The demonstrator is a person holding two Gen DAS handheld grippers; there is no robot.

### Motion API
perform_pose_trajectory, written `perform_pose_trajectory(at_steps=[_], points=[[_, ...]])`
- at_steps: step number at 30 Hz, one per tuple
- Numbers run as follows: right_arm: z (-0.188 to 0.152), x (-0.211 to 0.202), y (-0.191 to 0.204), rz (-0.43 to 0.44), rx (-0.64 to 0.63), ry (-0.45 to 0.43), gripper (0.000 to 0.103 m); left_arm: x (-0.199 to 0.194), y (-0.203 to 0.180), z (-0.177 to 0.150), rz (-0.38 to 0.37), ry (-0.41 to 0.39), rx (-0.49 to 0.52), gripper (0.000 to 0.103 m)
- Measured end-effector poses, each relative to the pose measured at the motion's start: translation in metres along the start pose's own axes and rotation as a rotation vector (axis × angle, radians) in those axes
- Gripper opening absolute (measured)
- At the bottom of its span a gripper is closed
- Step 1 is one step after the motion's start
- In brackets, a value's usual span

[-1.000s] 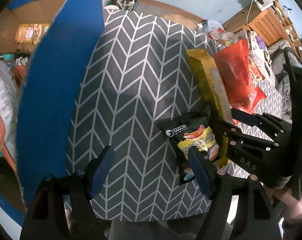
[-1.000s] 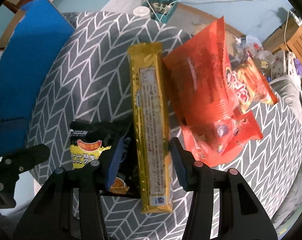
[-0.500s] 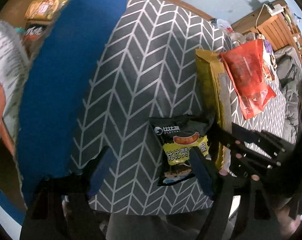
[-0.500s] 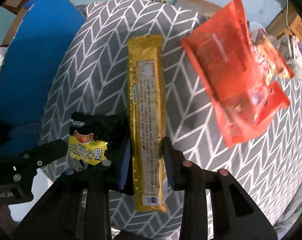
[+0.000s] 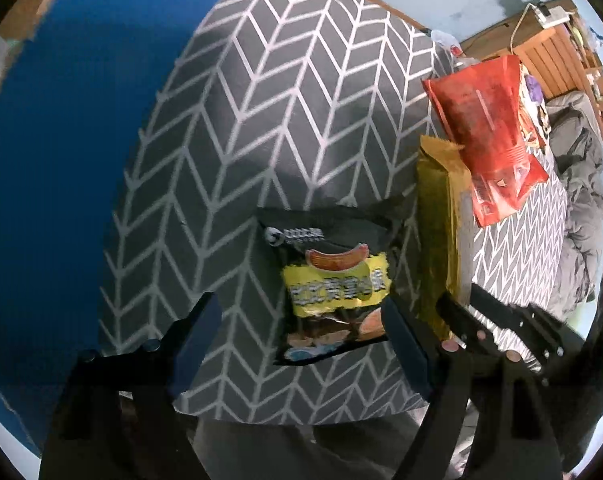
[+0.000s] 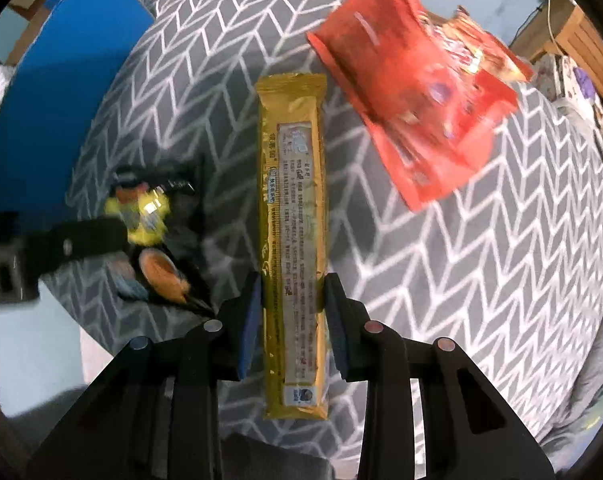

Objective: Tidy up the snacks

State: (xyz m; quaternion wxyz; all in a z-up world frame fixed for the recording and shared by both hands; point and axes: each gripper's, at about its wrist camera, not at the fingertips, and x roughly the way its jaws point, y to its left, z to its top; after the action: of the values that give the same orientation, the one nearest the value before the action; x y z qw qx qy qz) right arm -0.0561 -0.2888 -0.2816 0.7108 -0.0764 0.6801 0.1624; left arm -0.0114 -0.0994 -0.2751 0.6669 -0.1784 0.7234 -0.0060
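Looking from my left side across to the right, I see a blue panel (image 5: pixel 61 160) at the far left, standing beside the grey cushion with white chevrons (image 5: pixel 269 112) that carries all the snacks. My left gripper (image 5: pixel 301 332) hangs spread wide above the cushion's near edge, its blue pads (image 5: pixel 197 340) touching nothing; the black snack bag (image 5: pixel 333 284) lies flat just ahead, nearer the right-hand finger. That bag has a yellow band of Chinese characters and a small white logo above it, both too soft for me to read. Next comes the long gold packet (image 6: pixel 293 236), lying lengthwise with its printed back panel up: rows of tiny text I cannot make out, and a small round blue mark near its near end. My right gripper (image 6: pixel 293 312) is closed on the lower part of this packet, one pad pressed to each long edge. Farther right, an orange-red bag (image 6: pixel 413 104) lies well apart from the packet, blurred, its printing unreadable, with a second reddish packet (image 6: pixel 481 56) partly behind it.
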Motion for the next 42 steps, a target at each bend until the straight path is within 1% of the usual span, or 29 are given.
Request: perform_pose_trajectory(at_steps=[2,4,5,7,10,11,15,16,17,19,20,21,23,27,29,32,33,37,38,42], points=[[-0.01,-0.002,-0.005,0.0,-0.002,-0.011,0.031,0.003,-0.005,-0.001,-0.01,0.007,-0.017,0.084],[-0.013,-0.002,-0.014,0.026,0.012,-0.008,0.034,0.006,-0.01,-0.001,-0.008,0.012,-0.029,0.09],[-0.016,-0.003,-0.017,0.045,0.02,-0.014,0.037,0.008,-0.012,0.0,-0.005,0.012,-0.037,0.09],[-0.021,-0.005,-0.025,0.046,0.021,-0.023,0.038,0.011,-0.016,0.001,0.004,0.017,-0.043,0.09],[-0.027,-0.009,-0.043,0.066,0.031,-0.021,0.04,0.019,-0.023,0.004,0.034,0.026,-0.049,0.09],[-0.021,-0.007,-0.063,0.072,0.032,-0.021,0.04,0.023,-0.026,0.006,0.041,0.031,-0.049,0.09],[-0.014,-0.011,-0.075,0.079,0.03,-0.02,0.041,0.041,-0.036,0.008,0.104,0.063,-0.024,0.09],[-0.012,-0.013,-0.076,0.078,0.029,-0.02,0.041,0.044,-0.039,0.007,0.108,0.064,-0.013,0.088],[-0.011,-0.014,-0.077,0.077,0.028,-0.02,0.041,0.046,-0.042,0.006,0.099,0.06,-0.001,0.079],[-0.003,-0.012,-0.069,0.078,0.024,-0.022,0.041,0.044,-0.039,0.006,0.081,0.049,0.011,0.066],[-0.001,-0.011,-0.068,0.074,0.022,-0.023,0.041,0.043,-0.039,0.006,0.078,0.044,0.013,0.064],[0.001,-0.009,-0.068,0.068,0.021,-0.023,0.041,0.042,-0.037,0.005,0.071,0.038,0.016,0.063],[0.004,-0.006,-0.065,0.057,0.019,-0.019,0.041,0.035,-0.027,0.003,0.072,0.025,0.027,0.063],[0.006,0.0,-0.058,0.029,0.004,-0.015,0.04,0.025,-0.02,0.002,0.064,0.021,0.046,0.063],[0.005,-0.001,-0.05,0.014,-0.005,-0.017,0.033,0.013,-0.014,0.004,0.061,0.009,0.062,0.063],[0.005,-0.004,-0.049,0.002,-0.017,-0.037,0.028,-0.005,-0.014,0.003,0.057,-0.015,0.084,0.063],[0.007,-0.003,-0.042,0.0,-0.019,-0.038,0.027,-0.012,-0.012,0.002,0.054,-0.022,0.093,0.063],[0.01,-0.012,-0.035,0.011,-0.022,-0.039,0.027,-0.038,-0.012,-0.001,0.049,-0.054,0.129,0.063],[0.012,-0.016,-0.034,0.014,-0.025,-0.042,0.027,-0.043,-0.018,-0.003,0.048,-0.068,0.141,0.063],[0.015,-0.031,-0.026,0.022,-0.048,-0.065,0.027,-0.068,-0.015,-0.007,0.03,-0.099,0.166,0.063]])
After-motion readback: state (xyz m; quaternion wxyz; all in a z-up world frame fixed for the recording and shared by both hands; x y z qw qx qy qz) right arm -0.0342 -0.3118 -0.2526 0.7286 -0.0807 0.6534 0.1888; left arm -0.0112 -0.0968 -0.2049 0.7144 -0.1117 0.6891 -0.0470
